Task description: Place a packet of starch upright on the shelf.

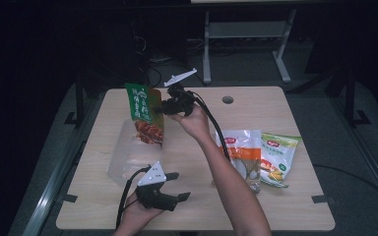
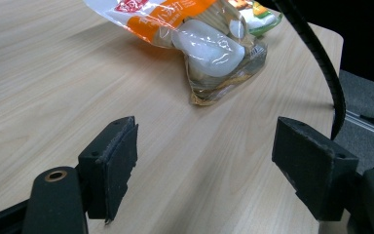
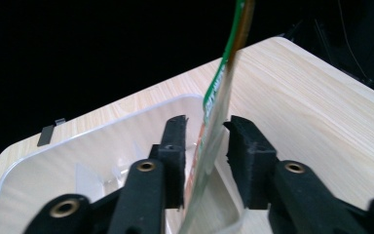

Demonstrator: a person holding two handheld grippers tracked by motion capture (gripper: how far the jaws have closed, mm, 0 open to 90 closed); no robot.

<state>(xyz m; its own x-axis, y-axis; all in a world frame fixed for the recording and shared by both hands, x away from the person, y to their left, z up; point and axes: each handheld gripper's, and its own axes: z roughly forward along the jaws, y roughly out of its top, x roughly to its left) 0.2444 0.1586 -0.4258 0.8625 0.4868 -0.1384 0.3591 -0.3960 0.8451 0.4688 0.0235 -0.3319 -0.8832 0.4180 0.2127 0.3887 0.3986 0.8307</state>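
One pouch in play: green snack pouch [image 1: 144, 114], upright, lower end down in clear plastic tub [image 1: 128, 157] at table's left.
Handling: light, thin, floppy film; slick; likely to slump or slide once let go.
Hold point: upper flat edge, away from the bulge.
Look: green top, reddish food print below.
Right gripper [image 3: 205, 146]: jaws parted either side of pouch, pads not pressing.
Left gripper [image 2: 204, 161]: wide, nothing between, over bare table [image 2: 39, 73].

Left of the orange snack bag [image 1: 243, 152] the table [image 1: 192, 196] lies bare; beyond, the clear bin [image 1: 123, 157] and upright green pouch [image 1: 145, 115] block passage.
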